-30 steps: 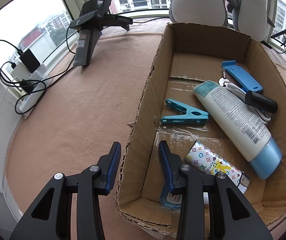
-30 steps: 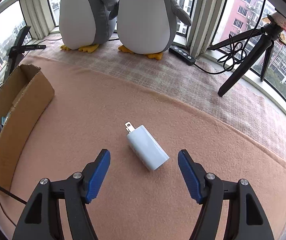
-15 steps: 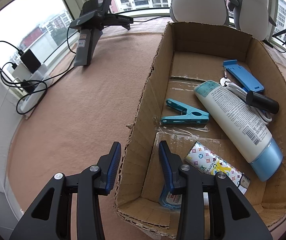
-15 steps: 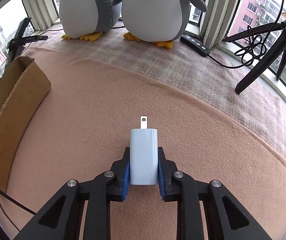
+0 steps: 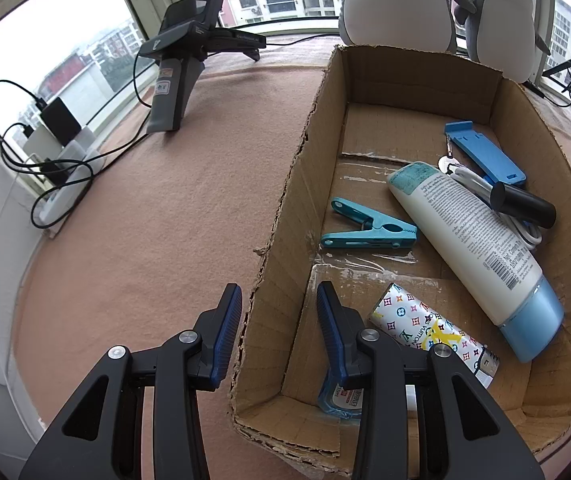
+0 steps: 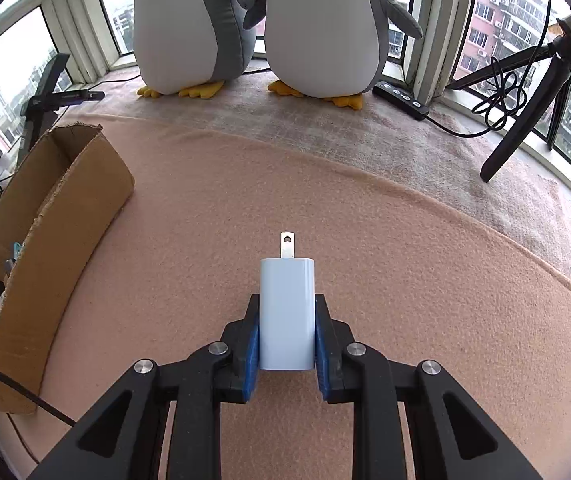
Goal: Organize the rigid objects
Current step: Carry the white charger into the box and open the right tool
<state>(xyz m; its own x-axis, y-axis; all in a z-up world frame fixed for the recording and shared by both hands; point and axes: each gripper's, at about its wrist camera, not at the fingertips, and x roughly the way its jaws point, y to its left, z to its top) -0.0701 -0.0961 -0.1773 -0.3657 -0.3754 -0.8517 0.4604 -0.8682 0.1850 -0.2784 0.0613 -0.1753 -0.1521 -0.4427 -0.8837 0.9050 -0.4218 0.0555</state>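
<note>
Pink felt tabletop (image 6: 405, 240), two plush penguins (image 6: 321, 28), one cardboard box (image 5: 297, 184) – my right gripper (image 6: 286, 340) pinching one white charger (image 6: 286, 312), my left gripper (image 5: 279, 334) spread astride the box wall.

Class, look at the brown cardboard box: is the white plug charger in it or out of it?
Out. The white plug charger is clamped between the right gripper's blue fingers above the pink felt, beside the brown cardboard box.

My right gripper (image 6: 286, 338) clamps the white charger (image 6: 286, 312) between its blue pads (image 6: 252, 346), prongs pointing forward over the pink cloth (image 6: 405, 260). The cardboard box (image 6: 65, 216) sits to my left.
</note>
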